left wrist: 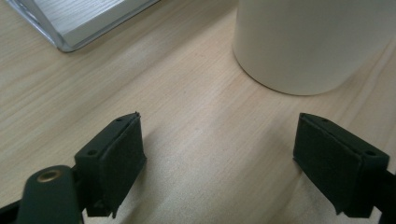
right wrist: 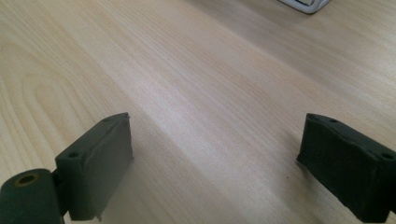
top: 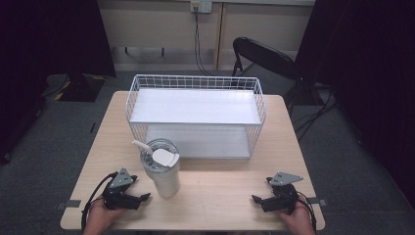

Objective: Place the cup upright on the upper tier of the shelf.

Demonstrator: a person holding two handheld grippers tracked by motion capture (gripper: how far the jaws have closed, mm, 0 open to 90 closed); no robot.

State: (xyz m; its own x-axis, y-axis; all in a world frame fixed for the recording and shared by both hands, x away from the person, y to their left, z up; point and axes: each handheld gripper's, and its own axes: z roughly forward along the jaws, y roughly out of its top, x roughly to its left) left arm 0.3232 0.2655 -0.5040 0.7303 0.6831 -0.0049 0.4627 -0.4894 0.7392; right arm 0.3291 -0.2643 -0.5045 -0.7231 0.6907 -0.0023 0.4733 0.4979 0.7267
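Though both tongs [top: 145, 198] [top: 255, 199] gape wide and empty, the tumbler [left wrist: 308, 42] is cut off above its base.

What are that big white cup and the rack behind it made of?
The cup looks like matte cream-coated metal or plastic, with a clear lid and straw. The rack seems white-coated wire with smooth shelves. The table has a pale wood-grain top.

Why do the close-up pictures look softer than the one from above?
High view: even light, sharp table, dark room edges. Left gripper view: the tumbler is near and slightly blurred, and pale glare lies between the tongs. Right gripper view: a bright sheen streaks the wood grain.
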